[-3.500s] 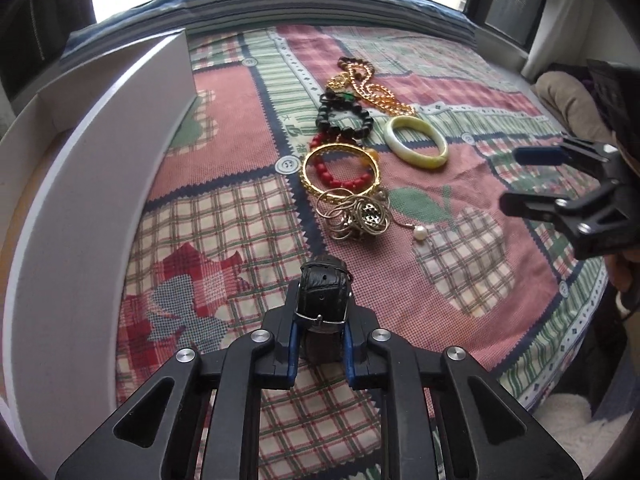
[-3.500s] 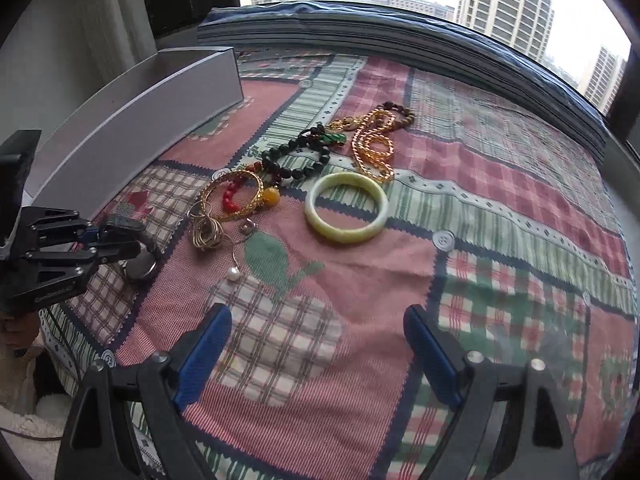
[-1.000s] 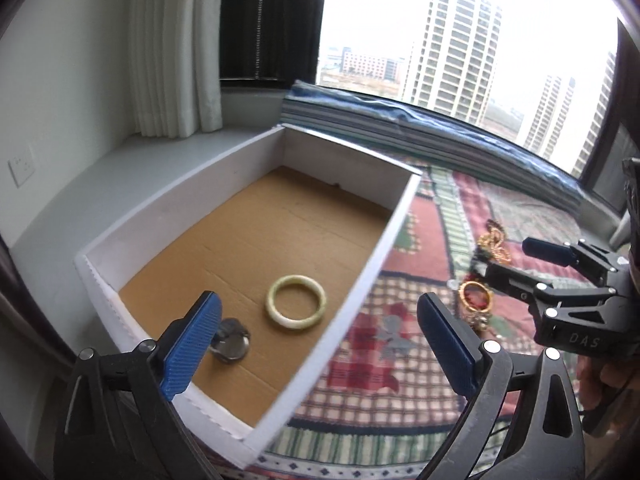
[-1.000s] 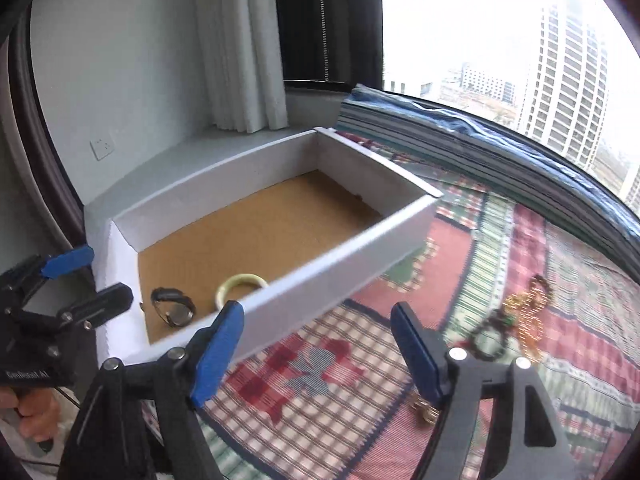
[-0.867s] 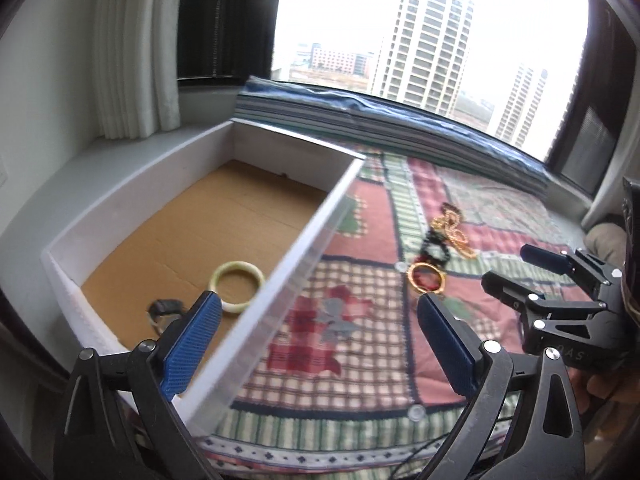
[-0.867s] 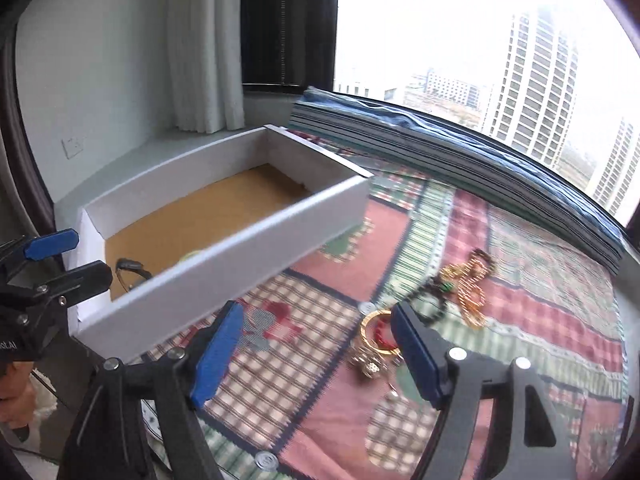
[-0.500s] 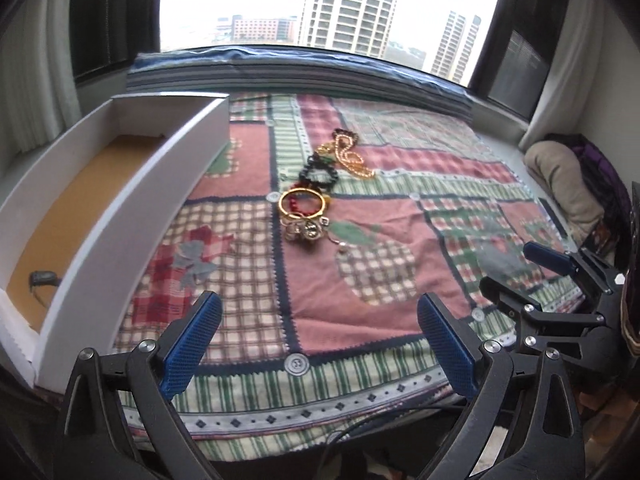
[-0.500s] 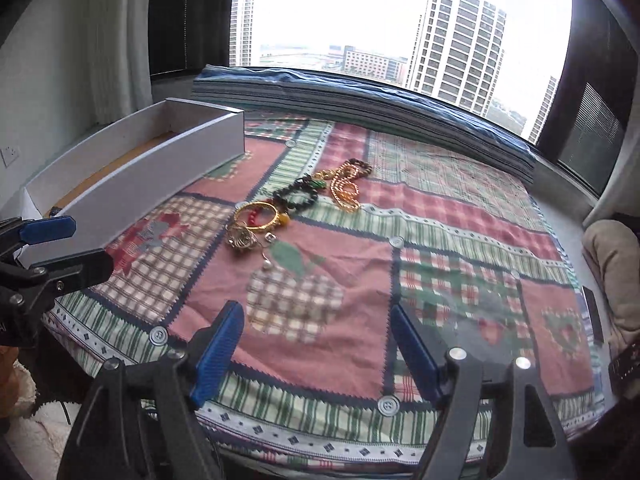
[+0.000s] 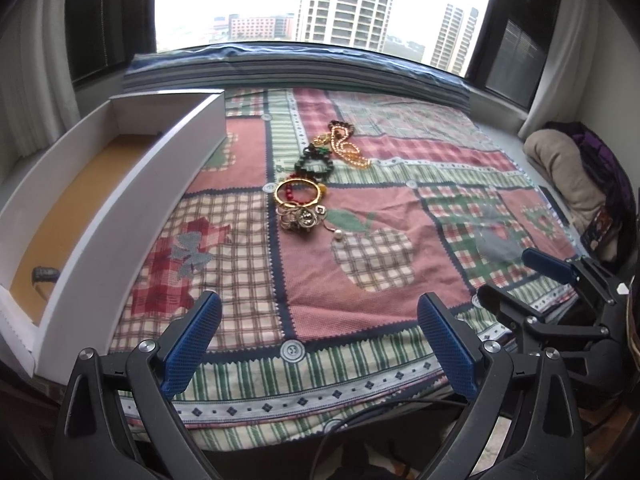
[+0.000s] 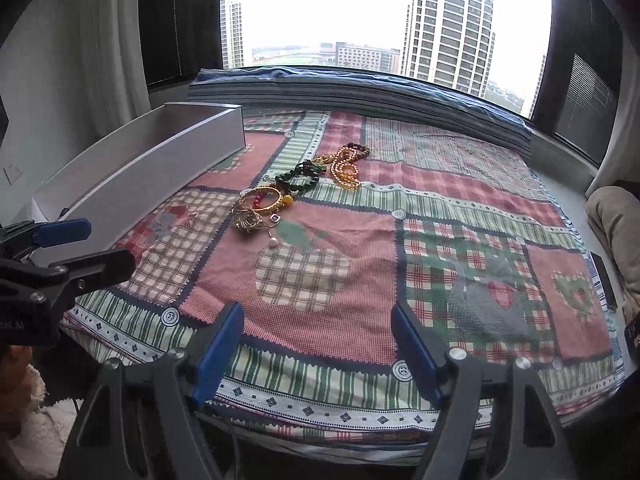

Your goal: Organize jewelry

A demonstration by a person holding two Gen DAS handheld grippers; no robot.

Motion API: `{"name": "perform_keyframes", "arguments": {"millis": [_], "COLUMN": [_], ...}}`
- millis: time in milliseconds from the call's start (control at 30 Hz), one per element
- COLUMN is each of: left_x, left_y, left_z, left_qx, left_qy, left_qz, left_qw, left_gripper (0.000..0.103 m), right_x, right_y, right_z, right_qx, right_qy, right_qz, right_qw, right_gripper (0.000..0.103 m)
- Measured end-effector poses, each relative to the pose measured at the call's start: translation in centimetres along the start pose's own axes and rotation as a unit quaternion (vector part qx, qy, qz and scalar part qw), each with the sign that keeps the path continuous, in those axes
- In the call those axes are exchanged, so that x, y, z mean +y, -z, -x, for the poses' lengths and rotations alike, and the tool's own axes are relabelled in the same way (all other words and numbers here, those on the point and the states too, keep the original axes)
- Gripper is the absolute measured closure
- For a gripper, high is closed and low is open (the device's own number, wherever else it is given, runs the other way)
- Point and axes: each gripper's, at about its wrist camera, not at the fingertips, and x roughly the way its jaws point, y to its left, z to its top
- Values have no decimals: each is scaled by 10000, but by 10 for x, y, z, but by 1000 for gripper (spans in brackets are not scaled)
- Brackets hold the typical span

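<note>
Inside white box, black watch

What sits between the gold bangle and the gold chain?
The dark beaded bracelet lies between the gold bangle and the gold chain, clearest in the left wrist view.

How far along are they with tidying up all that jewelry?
Barely started. One dark watch lies in the white box. Both the left gripper and right gripper are open and hold nothing. The gold bangle, dark bead bracelet, gold chain and ring cluster lie on the quilt.
</note>
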Motion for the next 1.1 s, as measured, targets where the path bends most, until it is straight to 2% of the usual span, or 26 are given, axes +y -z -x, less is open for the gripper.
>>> {"name": "perform_keyframes", "arguments": {"millis": [167,933,1100], "left_x": [2,6,11], "left_y": [0,5,4], "left_z": [2,5,3], "left_qx": [-77,-205,-193], "left_qy": [-28,-60,-58], "left_qz": [23,34,191], "left_qw": [10000,9998,9996], "left_gripper": [4,4,5], "right_x": [5,6,3], "right_y": [-3,0,0], "right_z": [8,8,10], "right_qx": [-155,-121,-148], "right_qy": [57,83,101], "right_qz": [94,10,-40], "right_qw": [9998,9999,9998], "right_gripper": [26,26,26]}}
